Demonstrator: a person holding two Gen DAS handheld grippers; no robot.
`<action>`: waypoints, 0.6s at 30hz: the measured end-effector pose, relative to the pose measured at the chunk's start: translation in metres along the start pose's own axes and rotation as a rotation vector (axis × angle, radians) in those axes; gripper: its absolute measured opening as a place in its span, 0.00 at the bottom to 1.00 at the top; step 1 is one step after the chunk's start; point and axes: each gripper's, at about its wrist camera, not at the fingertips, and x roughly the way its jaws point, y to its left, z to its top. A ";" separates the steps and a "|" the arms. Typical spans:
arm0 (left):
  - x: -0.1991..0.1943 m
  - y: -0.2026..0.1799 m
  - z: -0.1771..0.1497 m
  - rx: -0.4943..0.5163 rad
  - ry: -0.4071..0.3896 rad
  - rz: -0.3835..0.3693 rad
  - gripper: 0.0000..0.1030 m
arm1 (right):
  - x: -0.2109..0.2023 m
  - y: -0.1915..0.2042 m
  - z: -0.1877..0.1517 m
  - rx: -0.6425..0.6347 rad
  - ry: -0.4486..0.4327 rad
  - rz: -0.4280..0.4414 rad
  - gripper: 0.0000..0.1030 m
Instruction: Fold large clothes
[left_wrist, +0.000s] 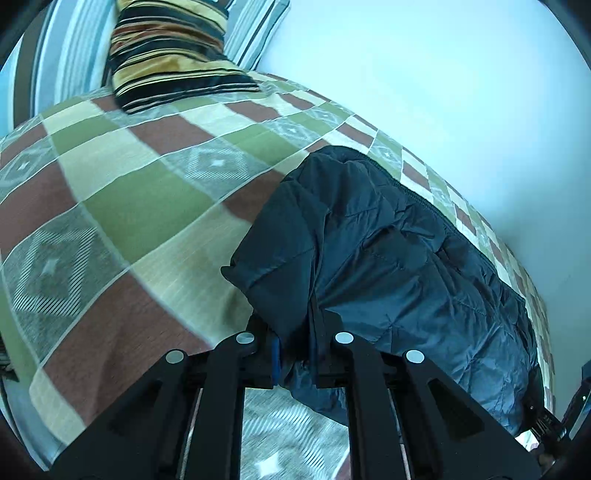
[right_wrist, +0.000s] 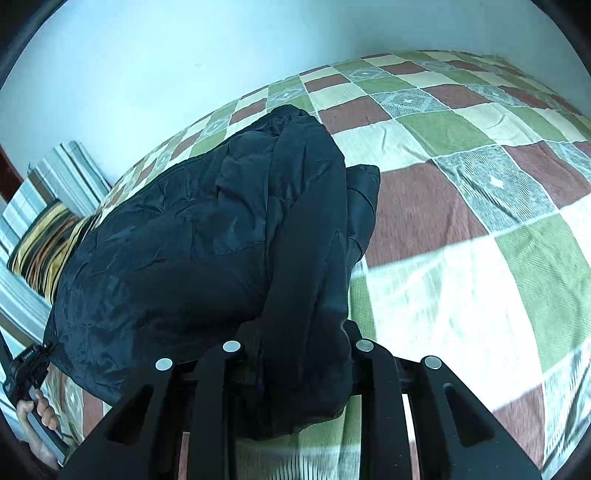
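A dark navy padded jacket (left_wrist: 388, 251) lies across the checked bedspread (left_wrist: 129, 184), lifted along its near edge. My left gripper (left_wrist: 295, 332) is shut on a fold of the jacket at that edge; the cloth hides the fingertips. In the right wrist view the same jacket (right_wrist: 184, 240) spreads to the left, and my right gripper (right_wrist: 299, 354) is shut on a thick bunch of its fabric, which hangs down between the jaws. At the lower left of that view a hand holds the left gripper's handle (right_wrist: 26, 369).
A striped yellow, black and brown cushion (left_wrist: 170, 48) and striped pillows (left_wrist: 66, 55) lie at the head of the bed. A pale wall (left_wrist: 443, 92) runs along the bed's far side. The bedspread (right_wrist: 461, 184) stretches out bare to the right of the jacket.
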 end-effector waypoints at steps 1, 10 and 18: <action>-0.003 0.004 -0.003 -0.005 0.002 0.002 0.11 | -0.003 0.001 -0.004 -0.003 0.002 -0.002 0.24; -0.016 0.014 -0.014 0.000 0.010 0.003 0.11 | -0.013 -0.002 -0.017 0.002 0.009 0.003 0.25; -0.014 0.009 -0.011 0.047 0.027 0.029 0.15 | -0.019 -0.002 -0.017 0.012 0.006 -0.011 0.34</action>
